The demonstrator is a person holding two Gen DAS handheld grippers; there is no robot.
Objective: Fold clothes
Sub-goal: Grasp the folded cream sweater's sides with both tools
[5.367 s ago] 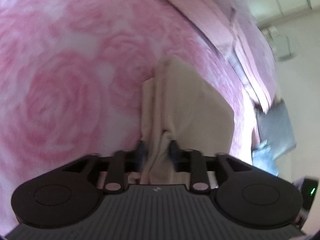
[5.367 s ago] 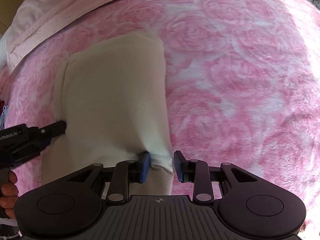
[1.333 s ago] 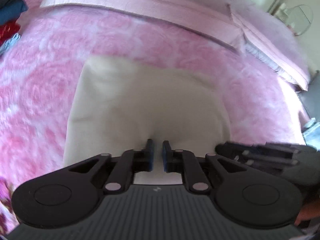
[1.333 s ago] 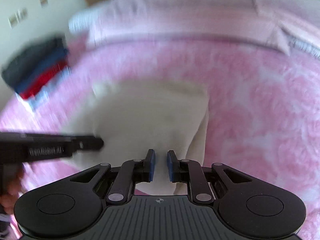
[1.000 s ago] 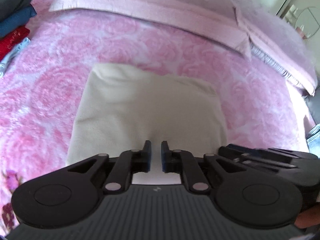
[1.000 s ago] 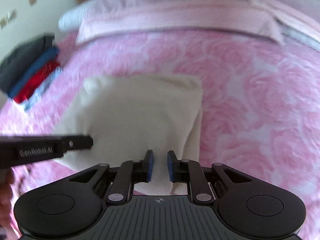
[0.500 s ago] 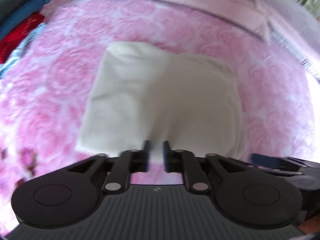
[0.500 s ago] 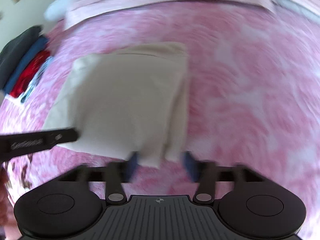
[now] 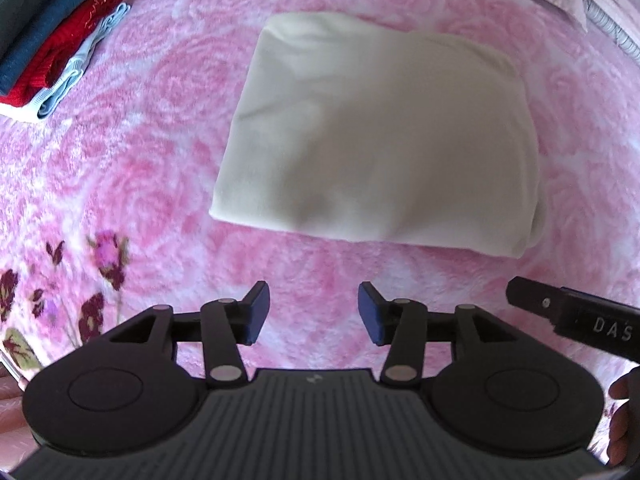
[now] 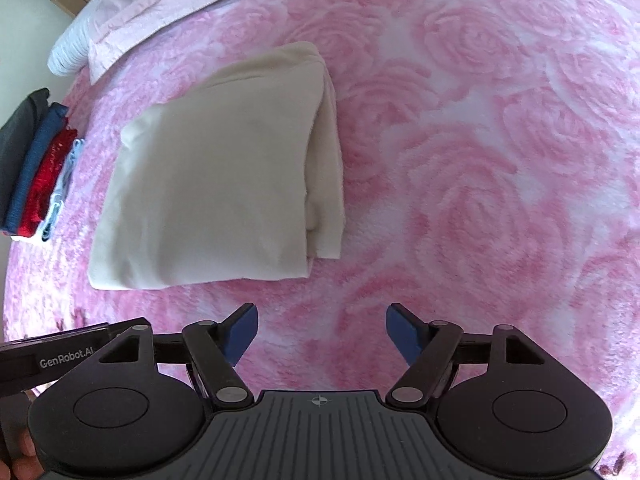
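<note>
A cream garment (image 9: 380, 140) lies folded into a flat rectangle on the pink rose-patterned blanket (image 9: 160, 80); it also shows in the right wrist view (image 10: 220, 176), with its layered folded edge on the right side. My left gripper (image 9: 312, 314) is open and empty, hovering just short of the garment's near edge. My right gripper (image 10: 320, 330) is open and empty, also short of the near edge. Each gripper's tip shows at the edge of the other's view.
A stack of folded clothes (image 9: 52, 36) in dark grey, blue, red and light blue sits at the far left, also seen in the right wrist view (image 10: 36, 168). Pink pillows (image 10: 160, 4) line the far edge of the bed.
Both grippers were shut on the garment's near edge; they have opened, let it go and drawn back. The folded garment now lies flat on the blanket.
</note>
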